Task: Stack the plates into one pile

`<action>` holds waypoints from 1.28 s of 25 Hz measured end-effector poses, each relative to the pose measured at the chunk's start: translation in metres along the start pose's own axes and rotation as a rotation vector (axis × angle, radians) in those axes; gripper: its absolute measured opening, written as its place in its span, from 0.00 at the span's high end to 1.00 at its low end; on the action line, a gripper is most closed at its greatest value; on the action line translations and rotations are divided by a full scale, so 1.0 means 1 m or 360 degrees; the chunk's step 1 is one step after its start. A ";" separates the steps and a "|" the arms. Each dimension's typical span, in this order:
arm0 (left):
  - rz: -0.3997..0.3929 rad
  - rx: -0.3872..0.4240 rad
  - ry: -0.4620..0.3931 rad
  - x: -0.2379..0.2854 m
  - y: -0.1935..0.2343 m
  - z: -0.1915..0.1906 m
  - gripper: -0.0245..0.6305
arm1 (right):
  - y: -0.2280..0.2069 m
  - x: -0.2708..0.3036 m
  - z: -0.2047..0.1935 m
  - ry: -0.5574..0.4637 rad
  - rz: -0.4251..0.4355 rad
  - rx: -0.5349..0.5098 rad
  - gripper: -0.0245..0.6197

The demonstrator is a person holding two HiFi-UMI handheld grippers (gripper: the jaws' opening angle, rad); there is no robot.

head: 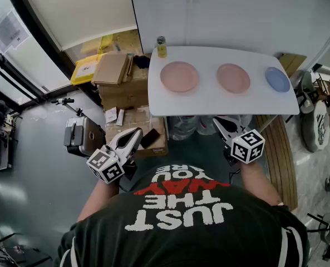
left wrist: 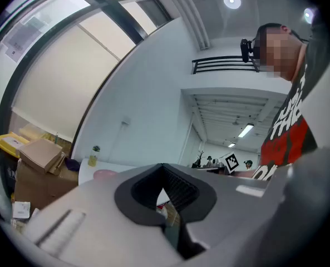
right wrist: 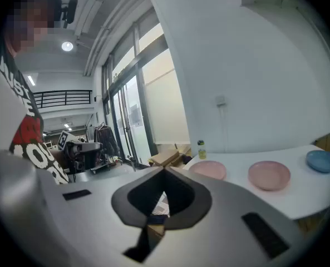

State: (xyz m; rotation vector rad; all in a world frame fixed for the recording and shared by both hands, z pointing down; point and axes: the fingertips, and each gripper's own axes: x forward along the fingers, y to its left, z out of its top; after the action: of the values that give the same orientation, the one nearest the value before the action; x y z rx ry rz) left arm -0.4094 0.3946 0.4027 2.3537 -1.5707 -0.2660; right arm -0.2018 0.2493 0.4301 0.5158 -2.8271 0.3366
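Three plates lie apart in a row on the white table (head: pixel 209 102): the left pink plate (head: pixel 179 76), the middle pink plate (head: pixel 233 78) and the blue plate (head: pixel 277 79). Stacking appears not yet begun. Your left gripper (head: pixel 134 134) and right gripper (head: pixel 220 122) sit short of the table's near edge, jaws together and empty. Next, you will likely need to open one gripper and approach a plate's rim.

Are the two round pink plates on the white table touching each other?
Apart. The head view shows bare white table between the left round pink plate and the right round pink plate.
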 end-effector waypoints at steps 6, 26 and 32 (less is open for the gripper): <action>-0.0009 0.0012 0.0010 0.020 -0.008 -0.003 0.95 | -0.012 -0.007 -0.002 -0.0004 0.0014 -0.0001 0.96; 0.0110 -0.0053 0.0033 0.078 0.022 -0.011 0.95 | -0.055 0.046 0.009 0.0049 0.0226 -0.0080 0.95; -0.0009 -0.0094 0.0072 0.093 0.109 0.003 0.95 | -0.058 0.121 0.033 0.0044 0.0174 -0.0062 0.95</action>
State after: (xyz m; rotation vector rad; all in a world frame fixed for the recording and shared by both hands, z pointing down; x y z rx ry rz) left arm -0.4688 0.2692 0.4385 2.3038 -1.5147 -0.2552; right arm -0.2962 0.1496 0.4435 0.3465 -2.8349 0.3057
